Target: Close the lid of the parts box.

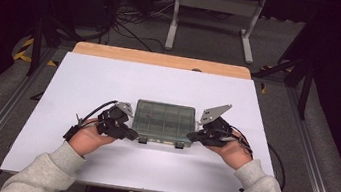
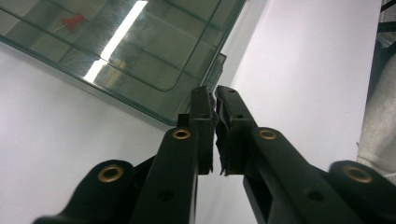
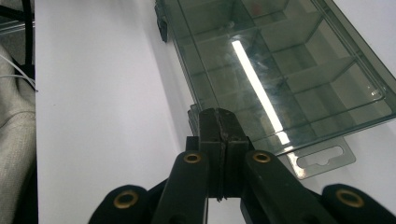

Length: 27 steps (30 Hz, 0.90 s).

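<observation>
A closed, smoky clear compartment box (image 1: 164, 120) lies on the white table top (image 1: 110, 77). My left gripper (image 1: 134, 134) is at the box's front left corner. In the left gripper view its jaws (image 2: 215, 93) stand a thin slit apart with nothing between them, and their tips point at a front latch (image 2: 219, 70). A small red pin (image 2: 72, 21) lies in one compartment. My right gripper (image 1: 191, 136) is at the front right corner. Its jaws (image 3: 218, 114) are pressed together and empty, tips against the box's front edge next to a latch (image 3: 192, 116).
A hang tab (image 3: 322, 161) sticks out from the box's end near the right gripper. The white top sits on a wooden table (image 1: 163, 59), with white surface on all sides of the box. Beyond the table are a white desk frame (image 1: 215, 16) and floor cables.
</observation>
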Each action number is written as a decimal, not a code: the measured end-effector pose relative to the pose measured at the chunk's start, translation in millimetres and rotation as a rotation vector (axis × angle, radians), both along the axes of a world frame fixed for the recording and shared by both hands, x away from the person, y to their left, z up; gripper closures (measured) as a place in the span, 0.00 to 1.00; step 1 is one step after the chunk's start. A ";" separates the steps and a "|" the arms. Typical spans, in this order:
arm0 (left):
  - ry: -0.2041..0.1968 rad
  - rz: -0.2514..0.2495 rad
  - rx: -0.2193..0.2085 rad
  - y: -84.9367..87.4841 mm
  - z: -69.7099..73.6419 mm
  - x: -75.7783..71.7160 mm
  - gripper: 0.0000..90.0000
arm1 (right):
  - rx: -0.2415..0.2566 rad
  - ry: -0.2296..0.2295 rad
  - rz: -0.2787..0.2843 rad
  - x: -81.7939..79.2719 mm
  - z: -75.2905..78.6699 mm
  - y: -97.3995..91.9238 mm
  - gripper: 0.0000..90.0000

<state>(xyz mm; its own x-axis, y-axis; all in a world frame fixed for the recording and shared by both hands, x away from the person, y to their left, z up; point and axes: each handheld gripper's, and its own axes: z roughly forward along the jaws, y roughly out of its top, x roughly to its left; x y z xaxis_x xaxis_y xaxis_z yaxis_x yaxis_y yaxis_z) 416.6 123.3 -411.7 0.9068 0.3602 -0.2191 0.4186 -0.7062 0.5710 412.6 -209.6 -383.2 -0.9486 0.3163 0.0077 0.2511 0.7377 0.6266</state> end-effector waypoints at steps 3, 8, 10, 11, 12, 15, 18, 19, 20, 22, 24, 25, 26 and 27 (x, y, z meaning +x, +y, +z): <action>-0.004 -0.005 -0.030 2.8 3.5 -3.5 0.89 | 0.011 -0.010 -0.001 -1.5 2.6 -0.3 1.00; -0.040 0.012 -0.095 12.3 13.3 -11.6 0.75 | 0.041 -0.047 -0.019 -5.9 10.3 -4.6 0.93; -0.051 0.032 -0.126 18.8 16.8 -15.4 0.68 | 0.056 -0.062 -0.032 -8.6 12.9 -7.4 0.87; -0.058 0.038 -0.144 21.6 17.6 -16.4 0.64 | 0.067 -0.068 -0.040 -10.1 14.3 -9.7 0.84; -0.061 0.042 -0.155 24.8 18.8 -17.8 0.61 | 0.076 -0.070 -0.047 -11.5 15.6 -11.6 0.82; -0.063 0.064 -0.200 33.7 20.4 -21.5 0.53 | 0.106 -0.085 -0.070 -16.0 19.0 -17.9 0.72; -0.081 0.084 -0.225 40.0 21.1 -24.7 0.42 | 0.147 -0.097 -0.098 -20.4 21.7 -25.6 0.61; -0.097 0.095 -0.237 42.8 21.3 -26.4 0.42 | 0.147 -0.097 -0.098 -20.4 21.7 -25.6 0.61; -0.115 0.104 -0.247 45.9 21.5 -28.4 0.40 | 0.158 -0.101 -0.106 -21.6 22.1 -27.9 0.57; -0.140 0.126 -0.255 49.6 21.7 -31.3 0.33 | 0.190 -0.118 -0.117 -24.6 22.5 -34.5 0.48; -0.165 0.142 -0.273 53.7 21.8 -34.7 0.31 | 0.203 -0.119 -0.125 -25.6 22.5 -36.7 0.45; -0.172 0.149 -0.284 55.6 21.8 -35.7 0.26 | 0.240 -0.132 -0.140 -27.1 22.1 -42.7 0.38; -0.175 0.159 -0.294 57.5 21.6 -36.6 0.26 | 0.240 -0.132 -0.140 -27.1 22.1 -42.7 0.38; -0.185 0.164 -0.306 59.7 21.2 -37.1 0.24 | 0.254 -0.140 -0.150 -28.0 21.5 -45.5 0.34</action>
<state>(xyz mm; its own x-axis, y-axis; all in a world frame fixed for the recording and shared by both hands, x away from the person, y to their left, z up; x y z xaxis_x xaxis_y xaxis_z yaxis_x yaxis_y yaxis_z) 379.5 183.0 -390.5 0.8766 0.4475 -0.1769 0.3821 -0.4238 0.8212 384.6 -255.1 -361.6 -0.8892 0.4570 -0.0225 0.2435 0.5144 0.8222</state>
